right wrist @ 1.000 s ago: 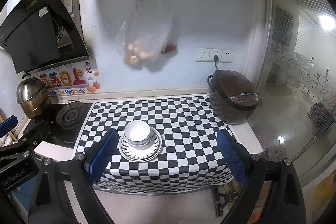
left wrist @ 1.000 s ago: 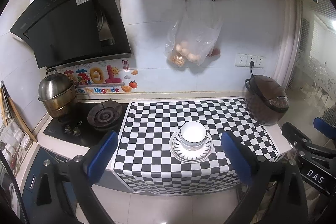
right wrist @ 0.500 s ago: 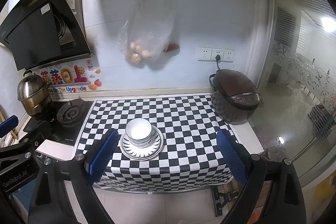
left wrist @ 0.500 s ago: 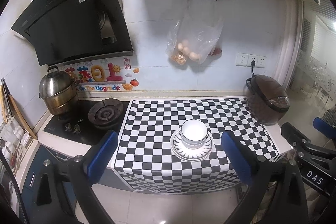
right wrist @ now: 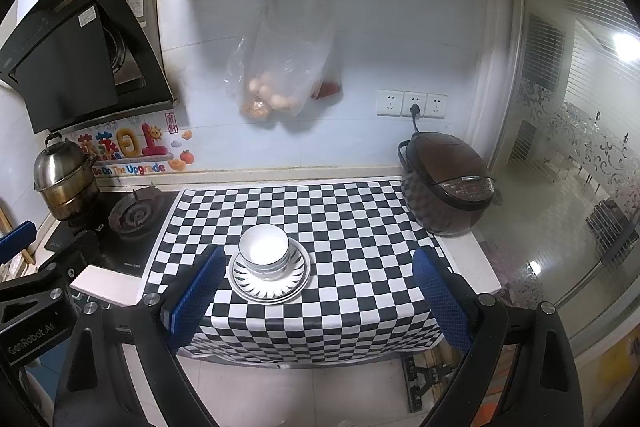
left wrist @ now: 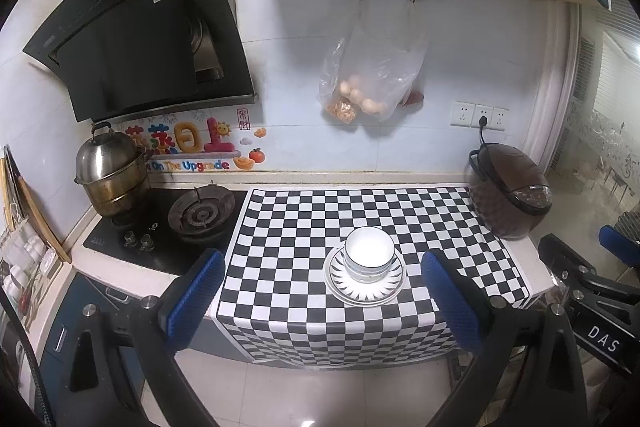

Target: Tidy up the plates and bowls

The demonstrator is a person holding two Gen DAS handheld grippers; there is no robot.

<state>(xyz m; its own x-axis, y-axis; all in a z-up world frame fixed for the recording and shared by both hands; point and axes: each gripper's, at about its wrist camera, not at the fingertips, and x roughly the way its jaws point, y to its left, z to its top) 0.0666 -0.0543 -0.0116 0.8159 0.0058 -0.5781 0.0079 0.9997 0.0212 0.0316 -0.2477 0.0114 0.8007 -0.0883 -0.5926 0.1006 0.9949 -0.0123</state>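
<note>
Left tool (left wrist: 320,291) and right tool (right wrist: 316,291) side by side, level, both empty, jaws spread wide.

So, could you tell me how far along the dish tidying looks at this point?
Done: bowls sit nested on stacked plates on the checkered cloth. In hand: nothing; the left claw and right claw are open, short of the counter. Left: seemingly nothing, no loose dishes visible.

A pale countertop (left wrist: 534,259) runs along the tiled wall; a black-and-white checkered cloth (left wrist: 320,227) covers its middle and hangs over the front edge; a striped plate (left wrist: 365,281) sits on the cloth near the front, with stacked white bowls (left wrist: 369,253) on it; a brown rice cooker (left wrist: 508,195) stands at the right end; a black gas hob (left wrist: 160,227) lies at the left, bearing a steel steamer pot (left wrist: 110,171).
</note>
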